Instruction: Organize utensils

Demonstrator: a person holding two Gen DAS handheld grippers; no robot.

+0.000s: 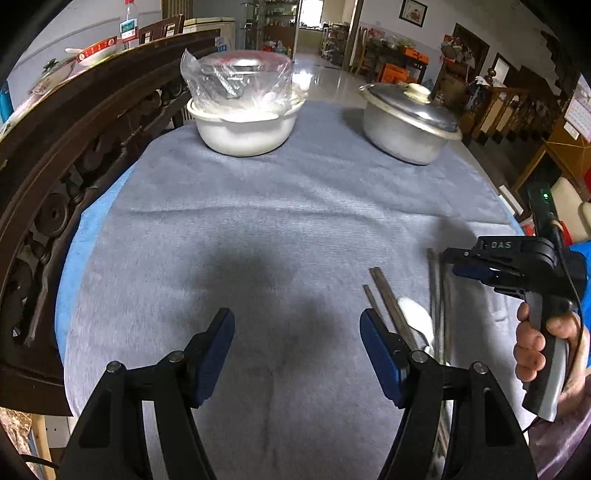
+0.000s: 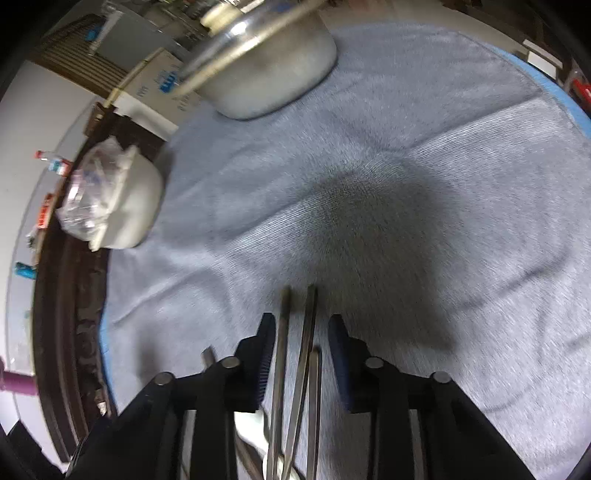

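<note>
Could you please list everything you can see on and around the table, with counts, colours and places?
Chopsticks: several, dark metal-grey, near edge, some between the right tongs' pads.
Spoon: one, white, among the chopsticks.
White pot: one, far left, a clear plastic bag on top.
Lidded pot: one, silver, far right.
Cloth: one, grey-blue, covering the table.
Bottle: one, clear, behind the wooden chair.
Left tongs: open, over bare cloth.
Right tongs: narrowed around chopsticks; contact unclear.
Hand: on the right handle.

A home dining room: lidded pot [image 1: 404, 122] on clothed table [image 1: 258, 221]; carved wooden chair [image 1: 74, 155].
</note>
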